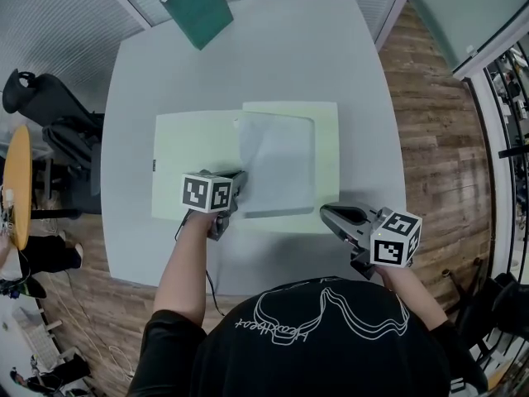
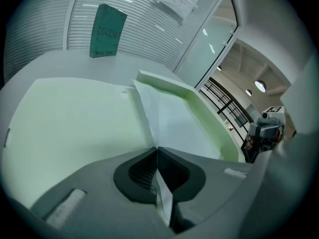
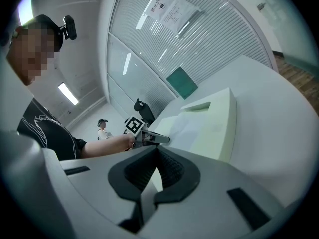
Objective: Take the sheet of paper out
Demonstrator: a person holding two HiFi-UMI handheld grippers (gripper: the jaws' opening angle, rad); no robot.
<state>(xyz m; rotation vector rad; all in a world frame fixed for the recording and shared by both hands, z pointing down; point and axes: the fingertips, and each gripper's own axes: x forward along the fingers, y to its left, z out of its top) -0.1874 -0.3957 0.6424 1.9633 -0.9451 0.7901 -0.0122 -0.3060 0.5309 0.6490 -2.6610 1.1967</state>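
Lying in the open folder [image 1: 190, 155] on the worktop [image 1: 273, 56], head view, the sheet of paper [image 1: 277, 160] meets the left hand-held gripper [image 1: 235, 190] at its near-left corner. Left gripper view: jaws pinch that light, floppy, tearable corner. Right gripper view: right hand-held gripper [image 3: 157, 151] closed, empty.

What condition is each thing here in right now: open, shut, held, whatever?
Folder: open, flat on the table.
Sheet of paper: in the folder's right half, near corner pinched.
Left hand-held gripper: shut on the sheet of paper.
Right hand-held gripper: jaws together, at the folder's near corner.
Green book: closed.
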